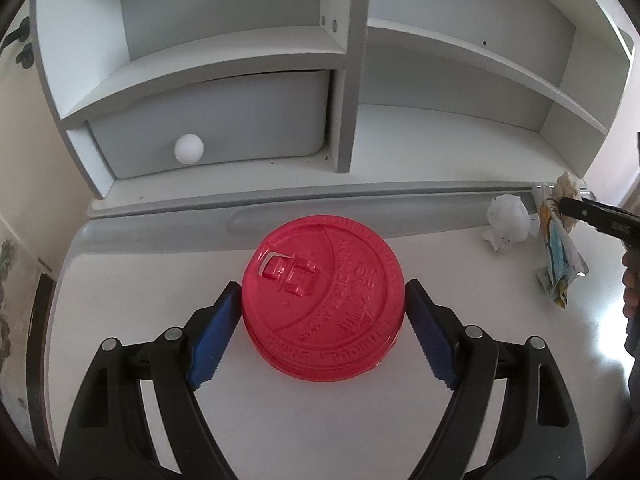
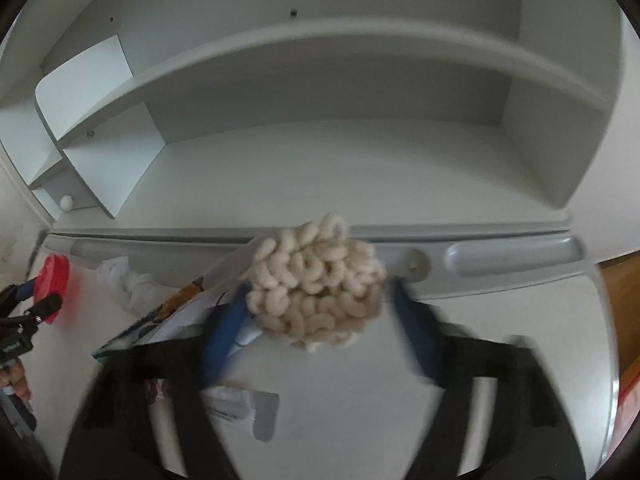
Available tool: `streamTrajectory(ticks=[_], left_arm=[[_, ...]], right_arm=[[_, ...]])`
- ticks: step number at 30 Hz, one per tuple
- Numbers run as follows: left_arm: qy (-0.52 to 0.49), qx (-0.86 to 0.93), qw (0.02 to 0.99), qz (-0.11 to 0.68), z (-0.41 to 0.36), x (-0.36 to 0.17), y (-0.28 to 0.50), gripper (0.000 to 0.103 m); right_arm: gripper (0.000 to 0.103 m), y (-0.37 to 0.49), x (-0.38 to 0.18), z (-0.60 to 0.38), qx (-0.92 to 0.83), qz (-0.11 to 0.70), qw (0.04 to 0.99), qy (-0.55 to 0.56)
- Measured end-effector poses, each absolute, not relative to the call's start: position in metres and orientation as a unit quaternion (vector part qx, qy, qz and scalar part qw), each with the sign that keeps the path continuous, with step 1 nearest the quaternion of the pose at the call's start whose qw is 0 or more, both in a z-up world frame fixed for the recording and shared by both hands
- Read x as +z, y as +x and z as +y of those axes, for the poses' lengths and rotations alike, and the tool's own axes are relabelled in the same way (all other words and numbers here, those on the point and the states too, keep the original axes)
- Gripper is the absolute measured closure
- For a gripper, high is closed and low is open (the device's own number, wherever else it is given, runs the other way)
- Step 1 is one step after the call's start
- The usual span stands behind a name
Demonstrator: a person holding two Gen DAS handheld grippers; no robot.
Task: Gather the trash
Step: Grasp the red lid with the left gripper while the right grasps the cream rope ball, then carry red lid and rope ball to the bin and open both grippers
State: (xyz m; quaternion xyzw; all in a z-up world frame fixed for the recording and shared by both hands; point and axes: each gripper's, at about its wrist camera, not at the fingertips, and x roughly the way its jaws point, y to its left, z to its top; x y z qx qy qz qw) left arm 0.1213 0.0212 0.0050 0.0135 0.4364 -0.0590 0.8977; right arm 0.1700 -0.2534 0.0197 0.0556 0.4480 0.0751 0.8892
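Lid and puff bracketed, neither gripped

Your left tool (image 1: 324,316) stands spread around the red lid (image 1: 323,300) on the worktop (image 1: 120,300); closing off-centre could squirt it. Right tool (image 2: 316,320), released, flanks the cream puff (image 2: 320,284).

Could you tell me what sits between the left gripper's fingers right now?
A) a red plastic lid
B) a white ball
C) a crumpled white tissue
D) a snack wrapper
A: in the left wrist view the red lid lies on the desk between the blue pads of the left gripper; the left pad looks in contact, the right one shows a small gap.
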Motion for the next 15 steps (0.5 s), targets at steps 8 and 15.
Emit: streamTrajectory(ticks=[8, 15], left_arm=[[0.014, -0.068, 0.902, 0.427, 0.013, 0.019, 0.110, 0.023], [0.014, -0.091, 0.913, 0.398, -0.005, 0.052, 0.077, 0.023]], right_arm=[[0.069, 0.149, 0.036, -0.257, 0.076, 0.427, 0.900, 0.049], [0.070, 0.106, 0.066, -0.268, 0.069, 0.408, 0.909, 0.054]])
